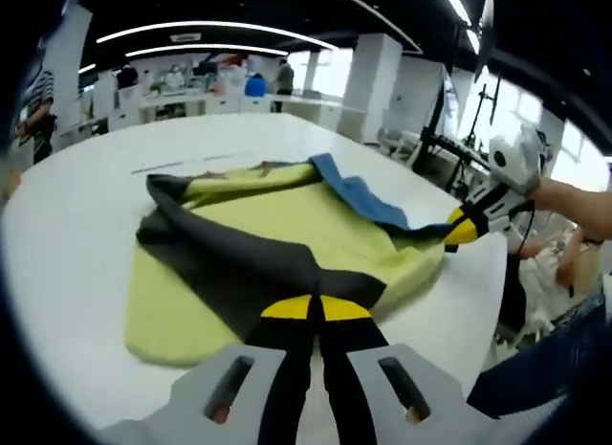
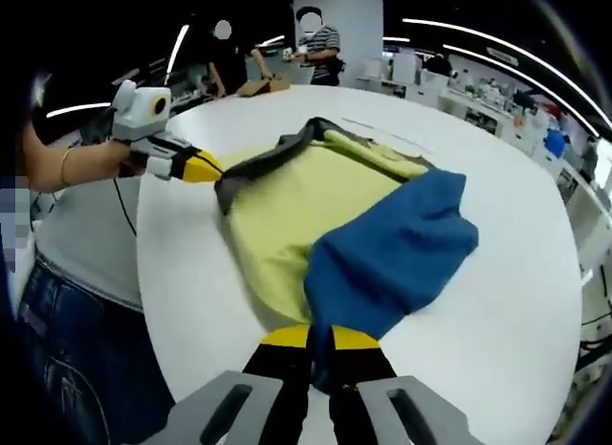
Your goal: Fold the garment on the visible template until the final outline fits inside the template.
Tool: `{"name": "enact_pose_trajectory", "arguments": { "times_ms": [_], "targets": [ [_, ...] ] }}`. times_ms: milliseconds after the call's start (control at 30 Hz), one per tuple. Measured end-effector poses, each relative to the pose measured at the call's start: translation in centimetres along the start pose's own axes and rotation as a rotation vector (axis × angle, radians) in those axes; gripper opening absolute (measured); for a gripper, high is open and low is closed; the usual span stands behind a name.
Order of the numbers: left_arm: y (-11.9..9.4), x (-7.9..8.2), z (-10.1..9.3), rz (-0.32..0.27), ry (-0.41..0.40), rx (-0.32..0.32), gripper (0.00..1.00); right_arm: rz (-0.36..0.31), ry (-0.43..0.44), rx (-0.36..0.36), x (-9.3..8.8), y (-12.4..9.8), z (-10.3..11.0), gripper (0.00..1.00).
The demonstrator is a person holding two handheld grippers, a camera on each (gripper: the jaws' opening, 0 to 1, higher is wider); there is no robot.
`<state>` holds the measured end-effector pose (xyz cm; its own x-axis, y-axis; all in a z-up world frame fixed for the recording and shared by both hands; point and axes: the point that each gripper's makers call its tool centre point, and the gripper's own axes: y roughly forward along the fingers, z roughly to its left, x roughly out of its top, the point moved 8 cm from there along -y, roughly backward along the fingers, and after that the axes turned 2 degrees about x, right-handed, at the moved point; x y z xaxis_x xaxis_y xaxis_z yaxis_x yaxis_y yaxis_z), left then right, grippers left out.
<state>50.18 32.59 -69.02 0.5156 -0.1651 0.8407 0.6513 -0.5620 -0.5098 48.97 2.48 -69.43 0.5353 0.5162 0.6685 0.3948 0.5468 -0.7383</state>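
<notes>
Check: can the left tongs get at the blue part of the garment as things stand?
Probably not right away. The left tongs are shut on the garment's dark edge, and the blue part lies across the yellow cloth, pinched by the right tongs. They'd have to let go first.

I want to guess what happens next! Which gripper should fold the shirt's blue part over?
Probably the right gripper: it is shut on the blue part of the shirt. The left gripper pinches the dark edge opposite.

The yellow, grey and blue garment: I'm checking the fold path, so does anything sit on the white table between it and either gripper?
Nothing visible does. The left gripper and right gripper are each shut on an edge of the yellow, grey and blue garment; the white table around it looks bare.
</notes>
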Motion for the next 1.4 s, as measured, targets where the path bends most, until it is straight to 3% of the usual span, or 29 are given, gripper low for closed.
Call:
{"name": "enact_pose_trajectory", "arguments": {
  "times_ms": [267, 500, 700, 767, 967, 1233, 1400],
  "targets": [
    [-1.0, 0.9, 0.8, -0.041, -0.032, 0.018, 0.00, -0.021, 0.028, 0.047, 0.6, -1.1, 0.1, 0.00],
    [-2.0, 2.0, 2.0, -0.080, -0.065, 0.044, 0.00, -0.030, 0.052, 0.025, 0.7, -1.7, -0.8, 0.00],
    [-3.9, 3.4, 4.7, -0.158, -0.123, 0.106, 0.00, -0.128, 0.139, -0.027, 1.8, -3.3, -2.9, 0.00],
    [-4.5, 3.6, 5.7, -0.174, -0.139, 0.136, 0.00, -0.153, 0.174, -0.051, 2.0, -3.9, -3.7, 0.00],
    [-6.4, 3.7, 10.3, -0.231, -0.177, 0.310, 0.00, -0.238, 0.324, -0.133, 2.1, -5.5, -7.0, 0.00],
    [-7.7, 4.2, 15.1, -0.263, -0.215, 0.487, 0.00, -0.184, 0.338, -0.215, 1.8, -6.3, -10.5, 0.00],
    [-8.1, 4.9, 18.4, -0.280, -0.239, 0.557, 0.00, -0.173, 0.341, -0.256, 2.0, -6.7, -12.0, 0.00]
  ]
}}
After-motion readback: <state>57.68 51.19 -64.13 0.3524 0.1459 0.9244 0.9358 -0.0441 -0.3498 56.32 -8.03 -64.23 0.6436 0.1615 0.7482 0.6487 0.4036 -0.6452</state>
